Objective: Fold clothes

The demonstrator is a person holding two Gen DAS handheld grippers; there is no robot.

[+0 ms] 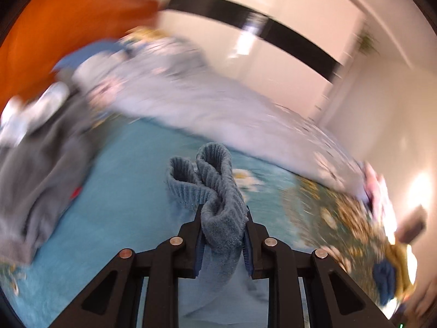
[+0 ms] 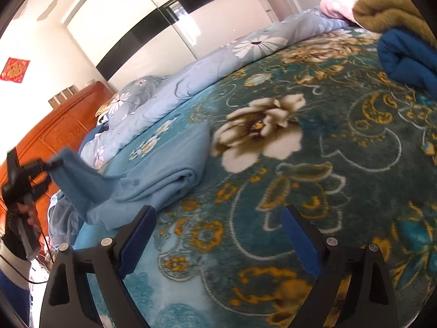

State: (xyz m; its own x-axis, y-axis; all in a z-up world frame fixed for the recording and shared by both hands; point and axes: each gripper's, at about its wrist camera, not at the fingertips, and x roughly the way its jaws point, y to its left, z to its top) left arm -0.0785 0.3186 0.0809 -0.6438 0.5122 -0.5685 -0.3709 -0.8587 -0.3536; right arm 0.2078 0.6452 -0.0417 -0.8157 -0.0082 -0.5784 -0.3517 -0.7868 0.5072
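A light blue knit garment (image 2: 164,175) lies partly folded on the floral bedspread (image 2: 341,164). In the left wrist view my left gripper (image 1: 224,210) is shut on the garment's bunched ribbed cuffs (image 1: 215,180), which stick out past the pads. The right wrist view shows that left gripper (image 2: 46,166) at the left edge, with a hand (image 2: 30,213) holding it, lifting one end of the garment off the bed. My right gripper (image 2: 218,213) hovers over the bedspread to the right of the garment, open, with nothing between its fingers.
A pale blue flowered quilt (image 2: 218,63) runs along the far side of the bed. Folded brown (image 2: 390,11) and dark blue (image 2: 409,60) clothes sit at the right corner. A grey garment (image 1: 49,158) lies at the left by the orange wooden headboard (image 2: 62,131).
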